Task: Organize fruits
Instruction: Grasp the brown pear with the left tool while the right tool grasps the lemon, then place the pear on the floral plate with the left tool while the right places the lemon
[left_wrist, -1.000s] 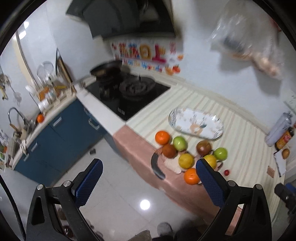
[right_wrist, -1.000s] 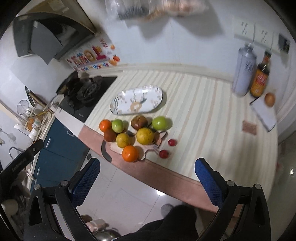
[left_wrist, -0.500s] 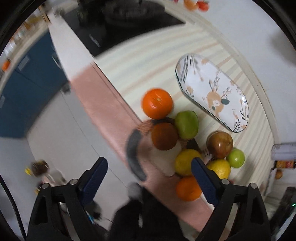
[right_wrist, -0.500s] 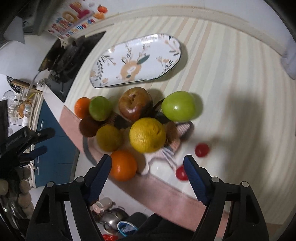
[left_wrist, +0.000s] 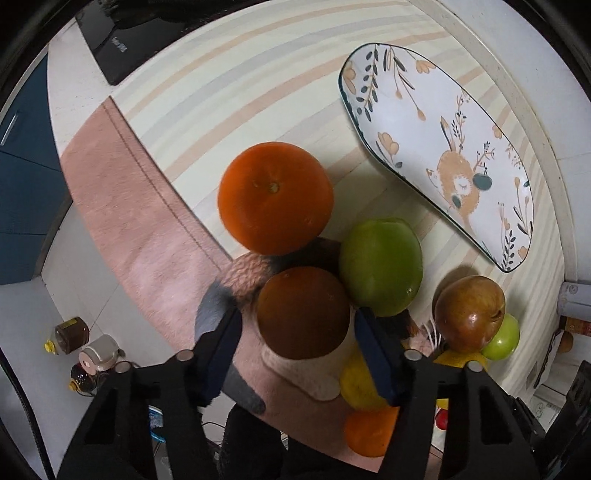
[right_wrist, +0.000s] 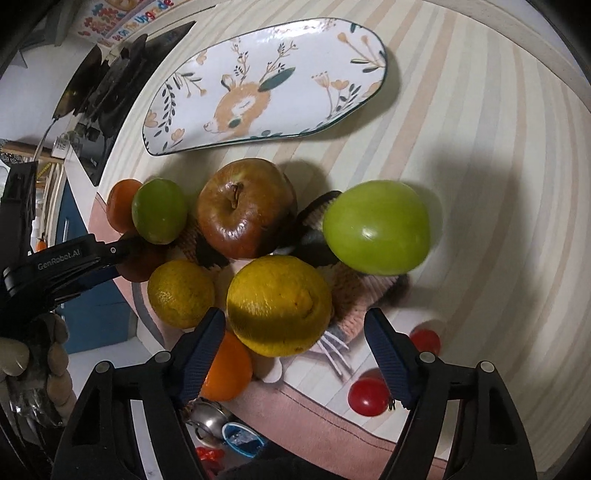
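Over the striped desk (left_wrist: 229, 88), both claws have dropped and narrowed: left claw (left_wrist: 295, 354) brackets the dark brownish-orange fruit (left_wrist: 303, 314), right claw (right_wrist: 293, 347) brackets the yellow lemon (right_wrist: 279, 304); neither pad presses yet, so pickup looks imminent.

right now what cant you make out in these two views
- Left wrist view: whether the left gripper pads touch the brown fruit; the fruit hides the contact.
- Left wrist view: the small orange and yellow fruit, partly hidden behind the right finger.
- Right wrist view: the cloth under the fruit, mostly covered.
- Right wrist view: the lemon sits between the right gripper pads, contact unclear.
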